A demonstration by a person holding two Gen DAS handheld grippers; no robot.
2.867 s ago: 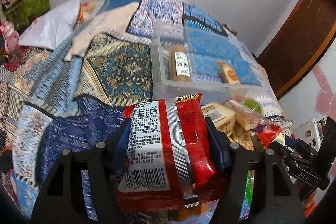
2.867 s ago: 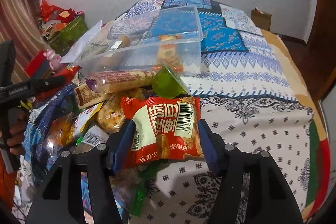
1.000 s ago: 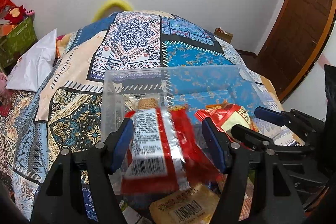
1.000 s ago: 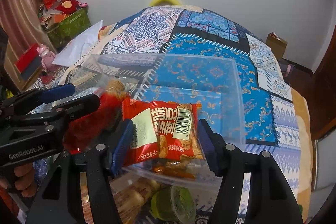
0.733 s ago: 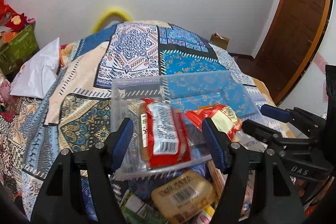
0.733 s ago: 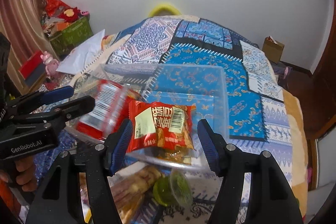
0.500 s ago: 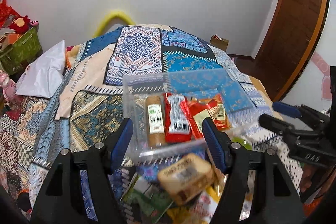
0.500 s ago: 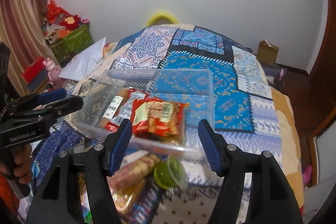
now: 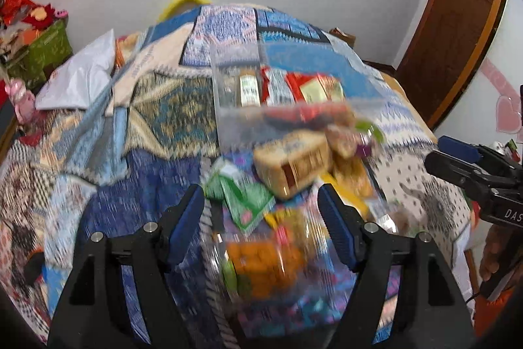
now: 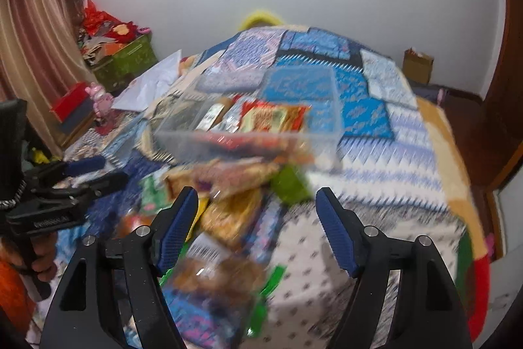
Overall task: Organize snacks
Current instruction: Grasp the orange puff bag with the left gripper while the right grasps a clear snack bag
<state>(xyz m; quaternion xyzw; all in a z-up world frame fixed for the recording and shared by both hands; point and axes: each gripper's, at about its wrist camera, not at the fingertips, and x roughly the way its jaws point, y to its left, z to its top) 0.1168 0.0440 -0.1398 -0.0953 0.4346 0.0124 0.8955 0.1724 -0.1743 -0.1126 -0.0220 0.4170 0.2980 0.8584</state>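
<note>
A clear plastic bin [image 9: 225, 120] stands on the patterned bedspread and holds a brown roll, a red-and-silver packet [image 9: 276, 85] and a red-and-yellow packet [image 9: 318, 89]; the bin also shows in the right wrist view [image 10: 330, 123], with the red-and-yellow packet [image 10: 271, 118]. A blurred pile of loose snacks [image 9: 287, 162] lies in front of the bin, and in the right wrist view [image 10: 228, 211]. My left gripper [image 9: 261, 218] is open and empty above the pile. My right gripper [image 10: 255, 218] is open and empty above the pile.
A white pillow [image 9: 78, 80] lies at the left of the bed. A green box of clutter [image 10: 127, 58] stands by the curtain. A wooden door [image 9: 457, 22] is at the right. A cardboard box [image 10: 418, 66] sits on the floor beyond the bed.
Both grippers opened and let their red packets go into the clear bin. Both then pulled back and up from the bin, and now hang over the loose snack pile.
</note>
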